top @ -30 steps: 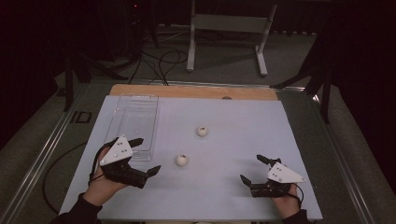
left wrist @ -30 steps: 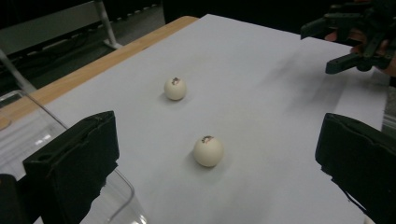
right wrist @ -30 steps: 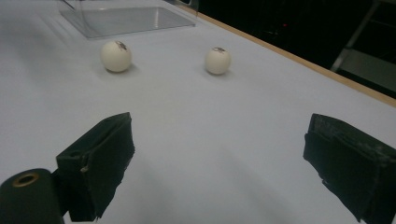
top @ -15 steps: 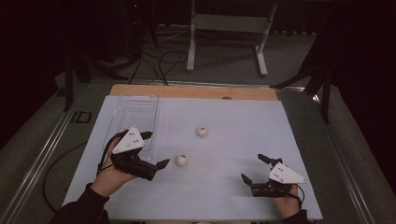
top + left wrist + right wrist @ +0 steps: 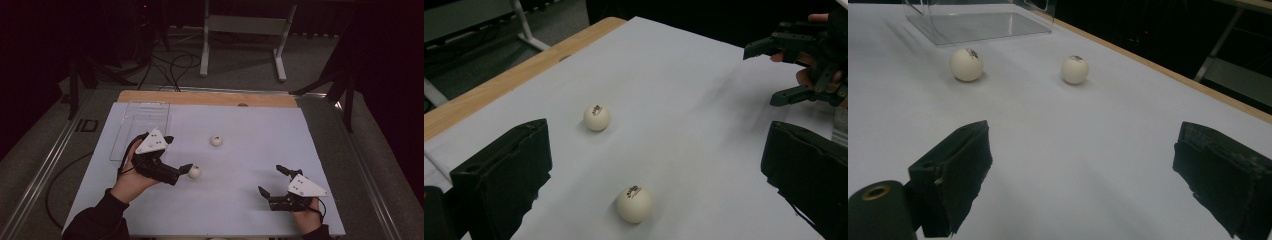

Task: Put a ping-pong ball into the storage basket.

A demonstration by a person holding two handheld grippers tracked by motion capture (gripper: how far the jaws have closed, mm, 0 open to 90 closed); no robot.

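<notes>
High view, left gripper (image 5: 176, 154) agape beside near ball (image 5: 194, 172), table edge (image 5: 207, 98) far.

I count two white balls (image 5: 194, 172) (image 5: 216, 141) right of one clear tray (image 5: 142, 117) — two grippers (image 5: 179, 156) (image 5: 274, 182), one white table sheet (image 5: 260, 130).

On my table (image 5: 260, 210), one ball (image 5: 194, 172) lies just off my left gripper (image 5: 177, 155), a second ball (image 5: 216, 140) farther back. A tray (image 5: 142, 120) sits at the far left, my right gripper (image 5: 270, 181) near right.
</notes>
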